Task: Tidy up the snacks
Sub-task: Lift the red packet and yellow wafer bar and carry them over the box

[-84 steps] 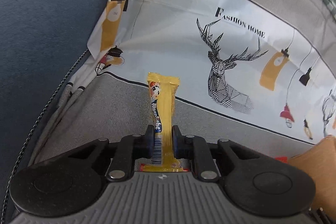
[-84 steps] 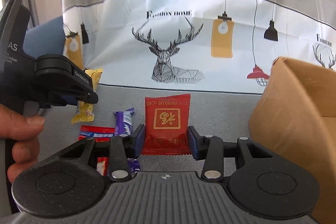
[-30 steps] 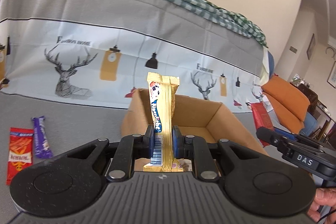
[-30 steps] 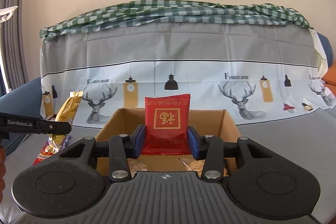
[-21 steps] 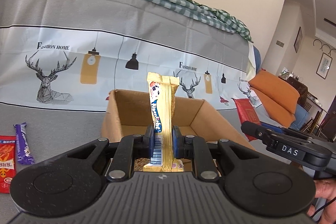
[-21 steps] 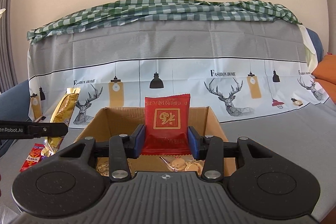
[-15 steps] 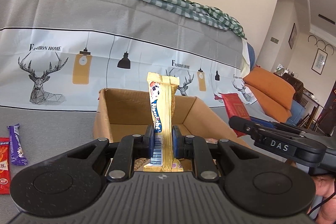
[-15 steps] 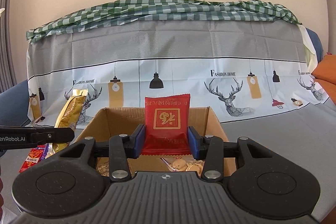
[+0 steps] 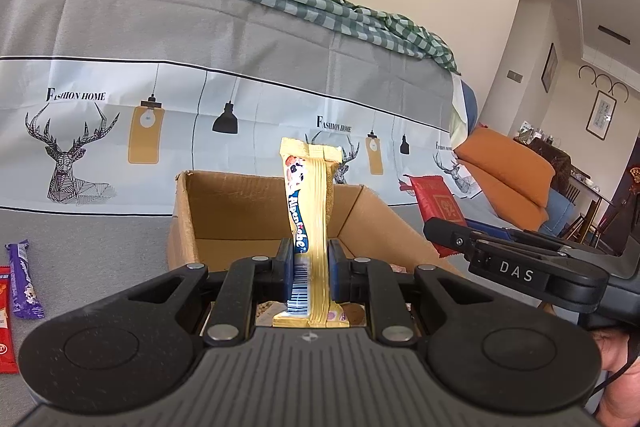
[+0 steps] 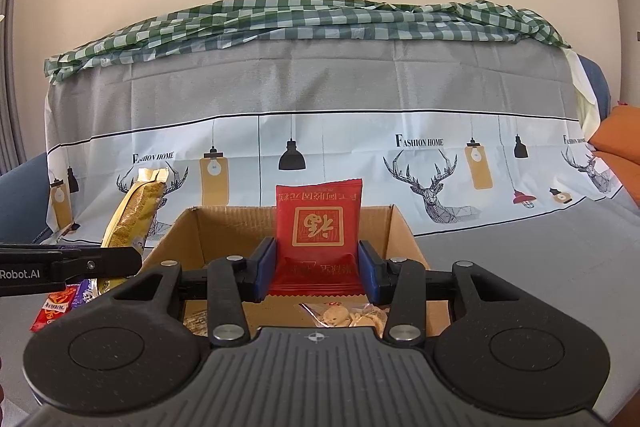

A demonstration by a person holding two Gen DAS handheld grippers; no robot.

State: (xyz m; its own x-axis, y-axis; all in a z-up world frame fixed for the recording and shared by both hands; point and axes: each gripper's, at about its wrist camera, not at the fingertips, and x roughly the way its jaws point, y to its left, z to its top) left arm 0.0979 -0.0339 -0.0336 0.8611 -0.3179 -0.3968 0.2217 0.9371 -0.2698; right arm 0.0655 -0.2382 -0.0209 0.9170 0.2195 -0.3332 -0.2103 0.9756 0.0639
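My left gripper [image 9: 309,269] is shut on a yellow candy bar [image 9: 308,203], held upright above the near edge of an open cardboard box [image 9: 240,211]. My right gripper [image 10: 318,267] is shut on a red snack packet [image 10: 318,227], held upright over the near side of the same box [image 10: 224,227]. The right gripper also shows at the right of the left wrist view [image 9: 444,231], holding the red packet [image 9: 436,199]. The yellow bar shows at the left of the right wrist view [image 10: 132,215]. Clear packets of snacks [image 10: 344,315] lie inside the box.
A purple bar [image 9: 24,279] and a red packet [image 9: 6,327] lie on the grey cover left of the box. A deer-print cloth [image 10: 420,163] drapes the sofa back behind. Orange cushions [image 9: 508,171] sit at the right.
Both grippers lifted their snacks off the cover and carried them to the box. In the last second the left one has swung further right, closer to the box and the right gripper.
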